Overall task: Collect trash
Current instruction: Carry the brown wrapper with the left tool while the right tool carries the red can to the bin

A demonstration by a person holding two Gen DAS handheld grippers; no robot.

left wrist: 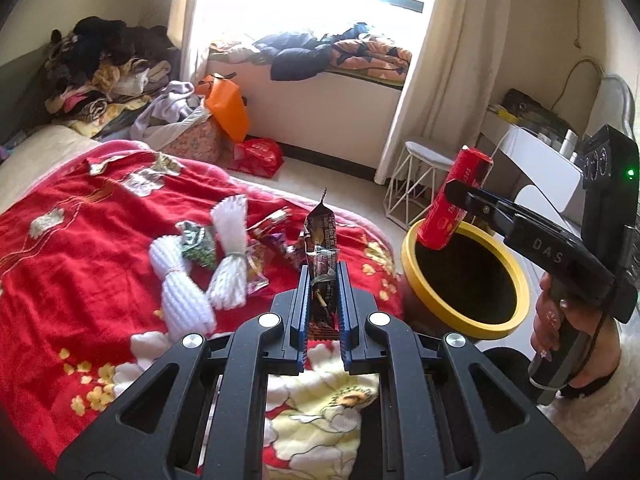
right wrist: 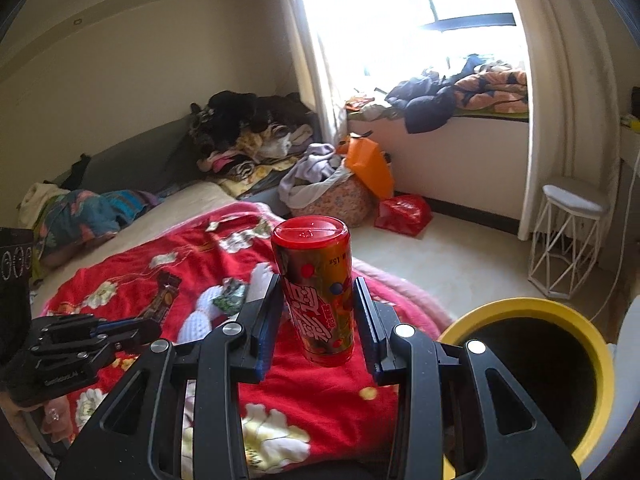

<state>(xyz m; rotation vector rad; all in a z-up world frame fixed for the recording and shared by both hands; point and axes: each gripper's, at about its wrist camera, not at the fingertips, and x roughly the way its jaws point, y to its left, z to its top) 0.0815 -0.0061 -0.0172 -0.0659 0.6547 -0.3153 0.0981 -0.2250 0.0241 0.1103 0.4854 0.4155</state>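
My left gripper (left wrist: 324, 280) clamps a dark wrapper (left wrist: 322, 236), my right gripper (right wrist: 316, 312) grips a red tube (right wrist: 316, 292) by the yellow bin (right wrist: 560, 308).

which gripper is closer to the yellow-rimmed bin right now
Right. The right gripper holds its red can at the yellow-rimmed bin, over the rim. The left gripper, shut on a snack wrapper, is over the red blanket beside it.

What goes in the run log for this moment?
left tool: shut on wrapper | right tool: shut on red tube | yellow-rimmed bin: open, beside bed
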